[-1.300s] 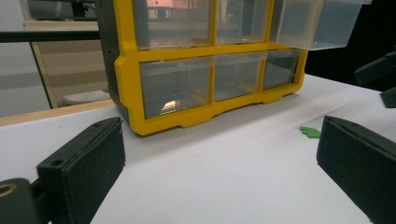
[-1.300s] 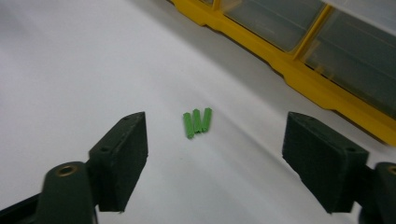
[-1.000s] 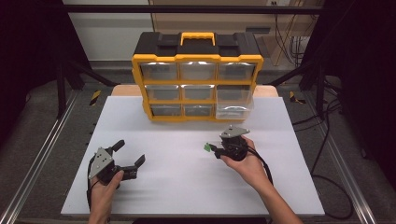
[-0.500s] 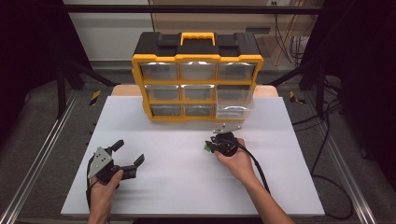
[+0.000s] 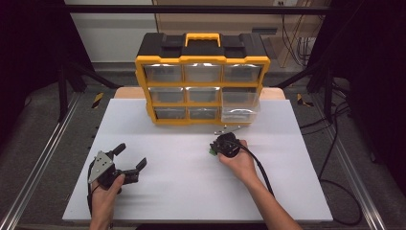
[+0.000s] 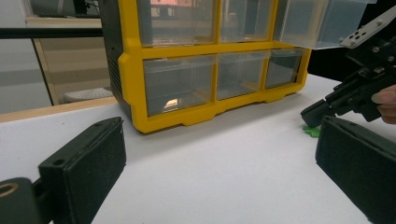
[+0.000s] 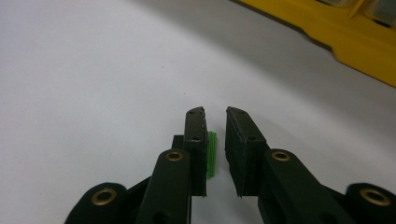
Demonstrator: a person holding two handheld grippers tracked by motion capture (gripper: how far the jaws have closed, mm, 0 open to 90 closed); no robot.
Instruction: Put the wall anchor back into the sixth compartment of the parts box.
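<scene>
Fingertips (image 7: 195,135) of our right gripper (image 7: 215,140) have just been closing; a narrow gap remains, with the small green ribbed plastic part (image 7: 212,154) between them at lower centre, untouched on one side. We judge it light, stiff and slippery; we grip its flat faces.
</scene>
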